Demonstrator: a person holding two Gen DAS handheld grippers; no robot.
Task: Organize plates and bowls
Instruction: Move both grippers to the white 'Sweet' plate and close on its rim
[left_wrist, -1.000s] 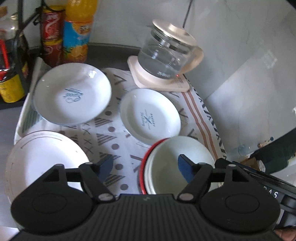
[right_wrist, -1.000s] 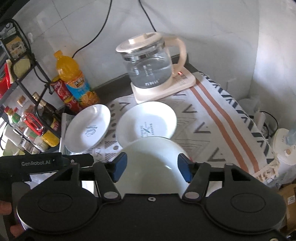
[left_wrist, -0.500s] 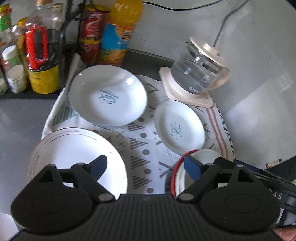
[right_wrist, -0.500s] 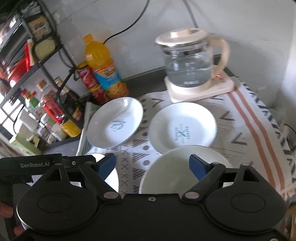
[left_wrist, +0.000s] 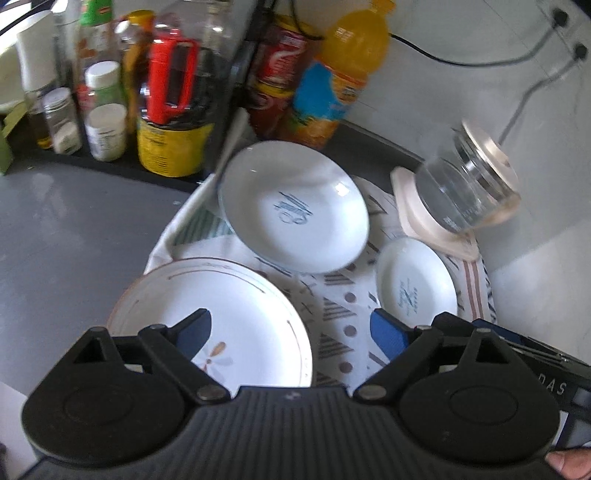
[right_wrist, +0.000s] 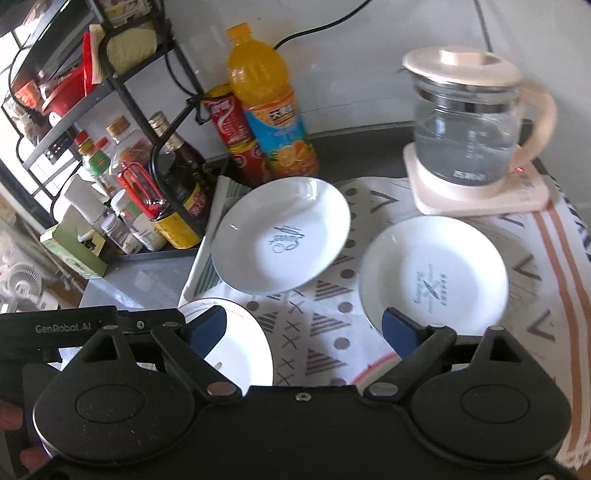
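Observation:
Three white dishes lie on a patterned cloth (right_wrist: 325, 317). A deep plate with a blue mark (left_wrist: 291, 210) (right_wrist: 280, 236) is at the back. A smaller marked plate (left_wrist: 413, 280) (right_wrist: 432, 273) lies to its right. A large flat plate with a thin brown rim (left_wrist: 221, 314) (right_wrist: 236, 339) is at the front left. My left gripper (left_wrist: 291, 328) hangs open over the large plate's right edge, holding nothing. My right gripper (right_wrist: 303, 328) is opening over the cloth, with nothing between its jaws. A red-rimmed bowl's edge (right_wrist: 369, 369) peeks out just under it.
A glass kettle on a cream base (left_wrist: 465, 192) (right_wrist: 469, 122) stands at the back right. An orange drink bottle (right_wrist: 269, 99) and red cans (right_wrist: 229, 129) line the wall. A black rack with condiment bottles (right_wrist: 129, 166) is on the left, beside grey counter (left_wrist: 74, 229).
Both views have swung left, away from the red-rimmed bowls toward the large flat plate. Both pairs of jaws stand wider than a second ago. The bowls have dropped out of the left view.

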